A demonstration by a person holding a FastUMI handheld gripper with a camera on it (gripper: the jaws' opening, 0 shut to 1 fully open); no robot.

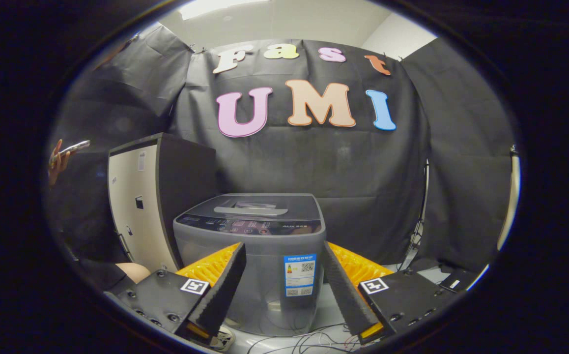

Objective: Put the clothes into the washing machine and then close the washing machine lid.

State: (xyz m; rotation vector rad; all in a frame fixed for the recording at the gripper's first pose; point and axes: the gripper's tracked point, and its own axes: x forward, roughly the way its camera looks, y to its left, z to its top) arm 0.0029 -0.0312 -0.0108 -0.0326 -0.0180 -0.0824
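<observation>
A grey washer (250,246) stands ahead of the gripper (284,255), lid (260,206) down flat on top. The jaws are spread wide and hold nothing. A pale cabinet (139,206) flanks the washer; beyond it a hand (57,164) lifts a phone (71,148). Likely risk: cables (309,339) at the washer's foot could snag a low approach.

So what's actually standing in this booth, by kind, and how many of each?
Washing machine, lid down: 1
Cabinet beside it: 1
Phone held in a person's hand: 1
Light stand by the wall: 1
Gripper, jaws open and holding nothing, washing machine just ahead: 1
Total: 5
</observation>
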